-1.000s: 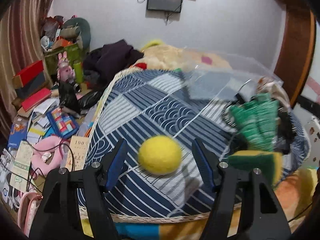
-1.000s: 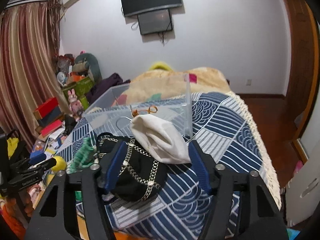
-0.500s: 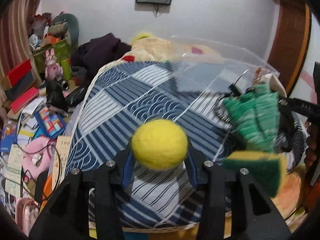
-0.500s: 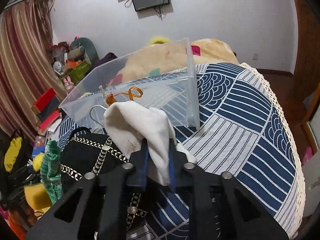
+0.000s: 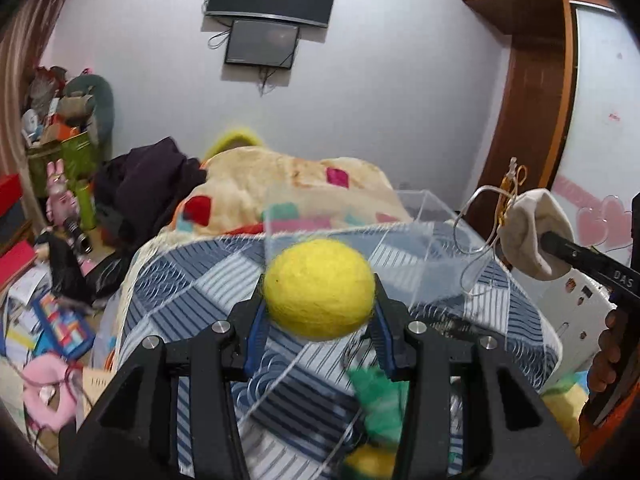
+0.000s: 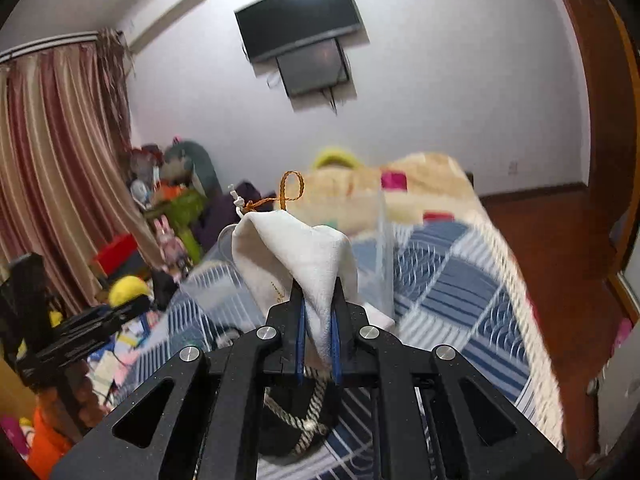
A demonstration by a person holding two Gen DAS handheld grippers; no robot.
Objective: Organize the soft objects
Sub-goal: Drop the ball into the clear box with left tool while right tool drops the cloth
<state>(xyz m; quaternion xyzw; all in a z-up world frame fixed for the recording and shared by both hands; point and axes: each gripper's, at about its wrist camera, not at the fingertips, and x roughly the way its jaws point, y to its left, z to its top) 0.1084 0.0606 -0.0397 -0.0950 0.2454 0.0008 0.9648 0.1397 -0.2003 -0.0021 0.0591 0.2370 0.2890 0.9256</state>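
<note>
Left tool (image 5: 319, 312) gripping yellow ball (image 5: 319, 289), right tool (image 6: 318, 334) pinching white pouch (image 6: 298, 252)

Left hand-held gripper (image 5: 319, 326) clamps yellow felt ball (image 5: 319, 294) above bed (image 5: 192, 292)

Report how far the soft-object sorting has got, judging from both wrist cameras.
Nothing visibly lies in the clear plastic bin yet. In hand: the left gripper is shut on the yellow felt ball, the right gripper on the white cloth pouch, both lifted off the bed. Left: the green knitted item lies on the quilt, and a black bag below the right gripper.
</note>
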